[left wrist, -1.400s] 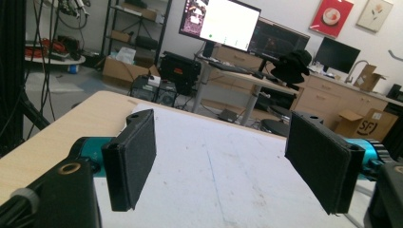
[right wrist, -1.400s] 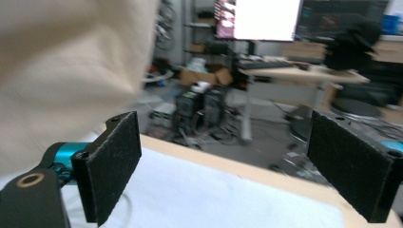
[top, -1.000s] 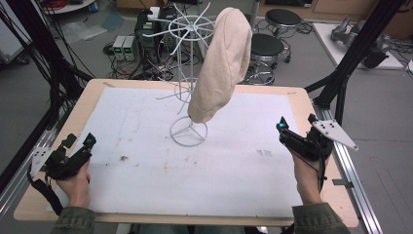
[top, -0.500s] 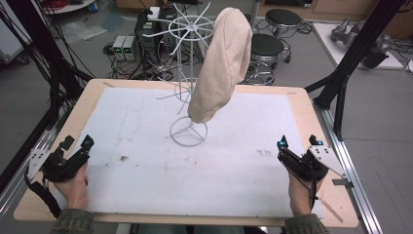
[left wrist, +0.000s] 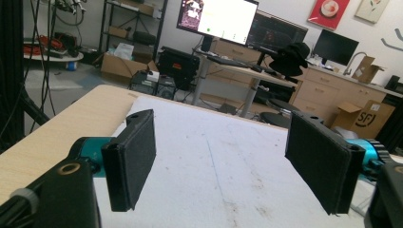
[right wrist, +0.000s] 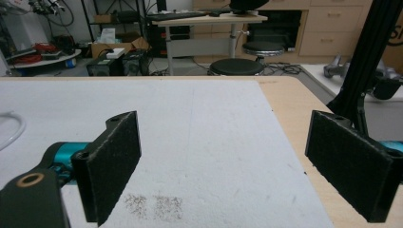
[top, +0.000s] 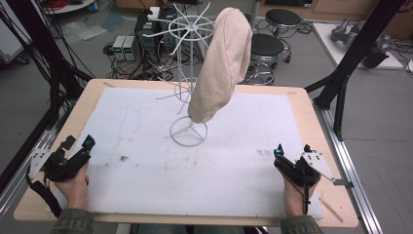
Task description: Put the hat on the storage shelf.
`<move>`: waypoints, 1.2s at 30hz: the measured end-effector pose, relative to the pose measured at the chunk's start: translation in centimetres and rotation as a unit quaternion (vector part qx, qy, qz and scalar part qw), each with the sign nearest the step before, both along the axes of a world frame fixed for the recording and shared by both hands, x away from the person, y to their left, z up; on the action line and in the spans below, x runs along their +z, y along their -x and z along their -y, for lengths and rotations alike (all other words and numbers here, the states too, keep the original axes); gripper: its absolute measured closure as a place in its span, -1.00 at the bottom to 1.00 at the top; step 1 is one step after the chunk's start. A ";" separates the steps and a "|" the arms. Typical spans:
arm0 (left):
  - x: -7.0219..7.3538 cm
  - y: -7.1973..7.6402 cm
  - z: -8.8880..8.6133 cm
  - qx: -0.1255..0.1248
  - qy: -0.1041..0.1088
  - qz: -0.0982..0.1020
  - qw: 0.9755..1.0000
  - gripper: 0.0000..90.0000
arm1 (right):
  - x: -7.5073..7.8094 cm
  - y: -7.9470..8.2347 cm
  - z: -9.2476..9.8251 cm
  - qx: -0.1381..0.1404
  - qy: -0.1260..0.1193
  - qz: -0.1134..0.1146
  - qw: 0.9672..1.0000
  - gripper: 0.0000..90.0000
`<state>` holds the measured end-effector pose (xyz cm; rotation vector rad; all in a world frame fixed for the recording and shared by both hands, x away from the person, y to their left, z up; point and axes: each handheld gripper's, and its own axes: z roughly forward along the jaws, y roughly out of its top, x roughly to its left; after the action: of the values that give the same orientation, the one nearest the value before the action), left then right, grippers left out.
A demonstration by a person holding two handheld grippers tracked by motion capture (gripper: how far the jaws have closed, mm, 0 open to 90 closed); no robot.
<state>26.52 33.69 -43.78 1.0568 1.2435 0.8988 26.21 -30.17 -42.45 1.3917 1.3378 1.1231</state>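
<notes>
A beige cap is seen hanging from the upper arms of a white wire hat stand, draped down the stand's right side with its lower edge above the round base ring. The stand is placed on a white mat that covers most of the wooden worktop, a little toward twelve o'clock from the mat's centre.

The left gripper is held in a hand near the worktop's eight o'clock corner, well apart from the stand. In the left gripper view, its jaws are spread wide with nothing between them, and bare mat with faint marks is seen in the gap; the gripper is pointed across the worktop toward a desk with a lit monitor.

The right gripper is held in the other hand near the four o'clock corner, also well apart from the stand and the cap. In the right gripper view, the jaws of this gripper are likewise released and empty, and two small grey smudges on the mat are seen just ahead of the left jaw. A curve of the stand's base ring is visible at nine o'clock in that view, and a black stool beyond the worktop's far edge.
</notes>
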 end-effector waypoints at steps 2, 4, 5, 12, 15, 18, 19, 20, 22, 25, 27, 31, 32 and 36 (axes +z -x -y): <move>0.0 0.0 0.0 0.000 0.001 0.000 1.000 -0.43 | 0.0 0.0 0.1 -0.003 -0.001 0.004 1.000 -0.76; 0.0 0.0 0.0 0.000 0.001 -0.001 1.000 -0.43 | 0.0 0.1 0.2 -0.009 -0.001 0.008 1.000 -0.76; 0.0 0.0 0.0 0.000 0.000 -0.001 1.000 -0.43 | 0.0 0.2 0.3 -0.011 -0.003 0.010 1.000 -0.76; -0.2 -0.1 0.1 -0.004 0.000 -0.004 1.000 -0.43 | -0.1 0.2 0.2 -0.014 0.004 0.021 1.000 -0.76; -0.2 -0.1 0.2 -0.006 -0.003 -0.007 1.000 -0.43 | -0.3 0.2 0.1 -0.012 0.010 0.016 1.000 -0.76; -0.3 -0.2 0.3 -0.006 -0.006 -0.007 1.000 -0.43 | -0.3 0.2 -0.1 -0.009 0.017 0.017 1.000 -0.76; -0.3 -0.3 0.3 -0.007 -0.008 -0.007 1.000 -0.43 | -0.2 0.2 -0.1 -0.008 0.020 0.020 1.000 -0.76; -0.3 -0.3 0.3 -0.007 -0.011 -0.008 1.000 -0.43 | -0.2 0.2 -0.2 -0.007 0.018 0.019 1.000 -0.76; -0.3 -0.5 0.4 -0.009 -0.016 -0.010 1.000 -0.43 | -0.3 0.1 -0.2 -0.003 0.018 0.015 1.000 -0.76; -0.3 -0.6 0.7 -0.014 -0.022 -0.012 1.000 -0.43 | -0.5 0.0 -0.3 0.003 0.015 0.005 1.000 -0.76; -0.3 -0.6 0.8 -0.016 -0.026 -0.012 0.999 -0.43 | -0.5 -0.1 -0.3 0.005 0.011 0.005 1.000 -0.76; -0.2 -0.6 1.0 -0.019 -0.030 -0.012 0.999 -0.43 | -0.5 0.0 -0.2 0.005 0.006 0.003 1.000 -0.76; -0.2 -0.6 1.0 -0.019 -0.030 -0.012 0.999 -0.43 | -0.5 0.0 -0.1 0.006 0.006 0.003 1.000 -0.76; -0.2 -0.7 1.0 -0.018 -0.030 -0.013 0.999 -0.43 | -0.5 0.0 -0.2 0.008 0.005 -0.002 1.000 -0.76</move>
<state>27.19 32.67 -44.02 1.1378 1.2211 0.9009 26.25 -30.02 -42.94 1.3785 1.3582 1.1231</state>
